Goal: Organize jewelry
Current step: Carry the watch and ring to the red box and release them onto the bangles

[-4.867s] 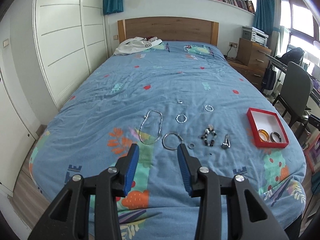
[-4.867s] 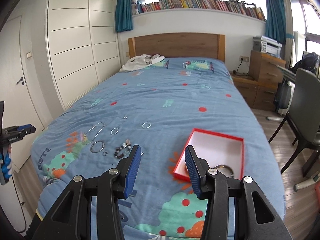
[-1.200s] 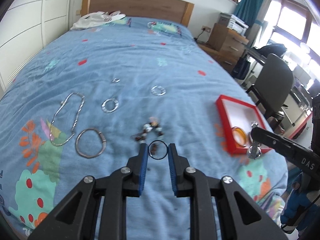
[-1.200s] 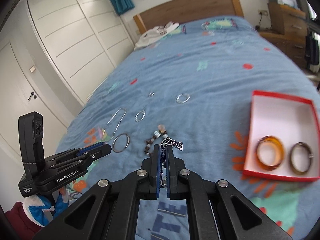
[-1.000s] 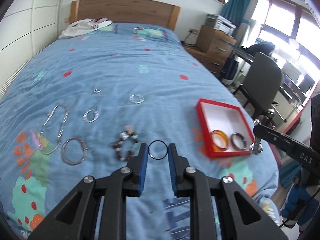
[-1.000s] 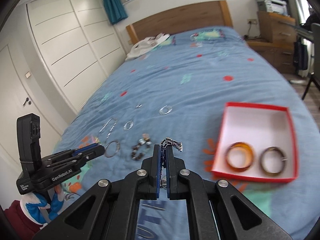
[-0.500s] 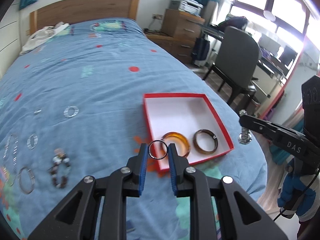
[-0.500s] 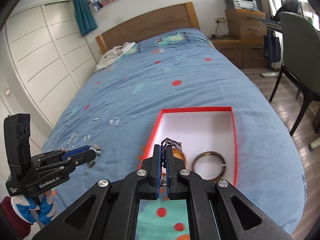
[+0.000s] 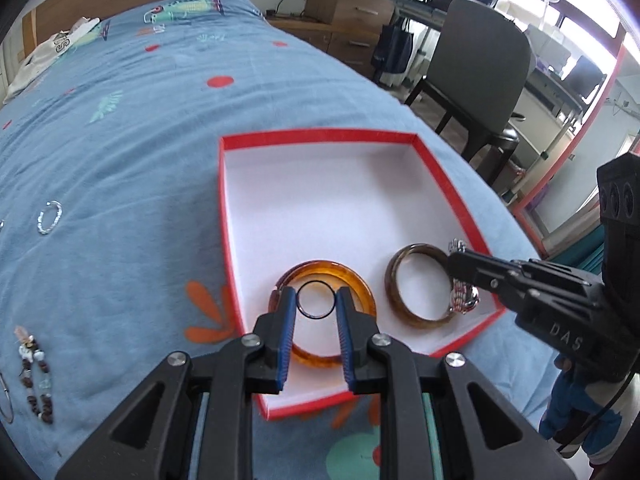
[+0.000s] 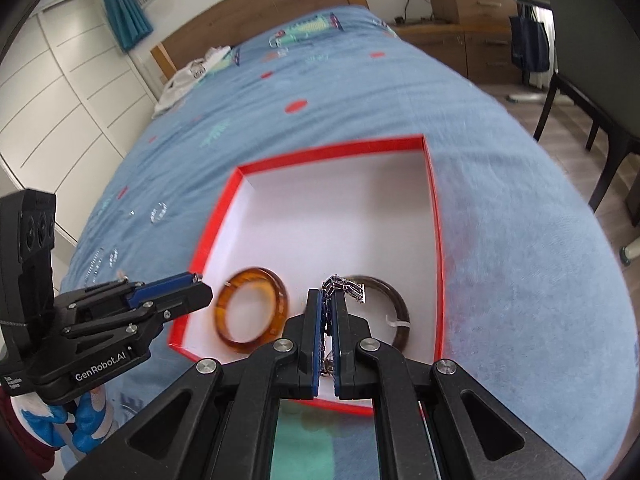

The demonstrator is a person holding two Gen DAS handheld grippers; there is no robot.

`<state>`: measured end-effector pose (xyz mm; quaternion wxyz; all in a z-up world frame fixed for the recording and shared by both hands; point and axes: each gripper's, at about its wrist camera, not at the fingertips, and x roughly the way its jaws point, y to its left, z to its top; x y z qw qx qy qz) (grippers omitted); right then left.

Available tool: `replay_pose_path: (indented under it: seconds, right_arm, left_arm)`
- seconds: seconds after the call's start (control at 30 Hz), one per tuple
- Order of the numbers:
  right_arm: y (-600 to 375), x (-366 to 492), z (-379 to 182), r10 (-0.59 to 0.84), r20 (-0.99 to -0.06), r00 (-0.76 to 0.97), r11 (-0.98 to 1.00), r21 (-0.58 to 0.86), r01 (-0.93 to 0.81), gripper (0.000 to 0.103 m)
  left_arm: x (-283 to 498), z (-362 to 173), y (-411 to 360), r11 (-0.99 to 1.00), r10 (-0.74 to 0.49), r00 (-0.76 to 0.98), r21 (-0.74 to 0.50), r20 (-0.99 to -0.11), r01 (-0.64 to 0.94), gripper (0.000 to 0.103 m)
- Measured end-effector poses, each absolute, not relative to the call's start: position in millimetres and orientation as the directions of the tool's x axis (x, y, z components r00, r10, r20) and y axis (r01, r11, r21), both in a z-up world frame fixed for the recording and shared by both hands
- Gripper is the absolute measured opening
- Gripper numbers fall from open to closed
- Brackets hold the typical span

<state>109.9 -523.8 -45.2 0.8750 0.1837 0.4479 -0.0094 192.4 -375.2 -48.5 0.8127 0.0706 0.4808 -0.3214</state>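
A red-rimmed white box [image 9: 320, 136] [image 10: 336, 150] lies on the blue bedspread. Inside it rest an amber bangle [image 9: 362, 284] [image 10: 240, 284] and a dark brown bangle [image 9: 394, 280] [image 10: 396, 300]. My left gripper [image 9: 316, 300] hovers over the amber bangle, shut on a thin black ring [image 9: 316, 300]. My right gripper [image 10: 329, 300] hangs over the box's near right part, shut on a silver chain piece [image 10: 344, 286] [image 9: 462, 296]. In the right wrist view the left gripper [image 10: 196, 284] comes in from the left at the box's near corner.
On the bedspread left of the box lie a beaded bracelet [image 9: 36, 376], a silver ring [image 9: 50, 216] and a bangle's edge [image 9: 4, 400]. A grey chair [image 9: 480, 64] and wooden drawers [image 9: 352, 4] stand past the bed's right side. White clothing [image 10: 196, 70] lies by the headboard.
Both grippers have swung right from the loose jewelry and sunk over the red box, each still holding its piece; the box now fills the middle of both views.
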Motion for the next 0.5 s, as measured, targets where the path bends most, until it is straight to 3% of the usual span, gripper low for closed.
replay_pose_path:
  seconds: [0.5]
  right_arm:
    - [-517.0,122.4,-72.7,0.144,-0.842,0.520,0.952,0.260,0.158,0.005]
  left_arm:
    - [197.4,-82.3,-394.1,0.781,-0.401,0.290,-0.159,-0.869,0.604,0.019]
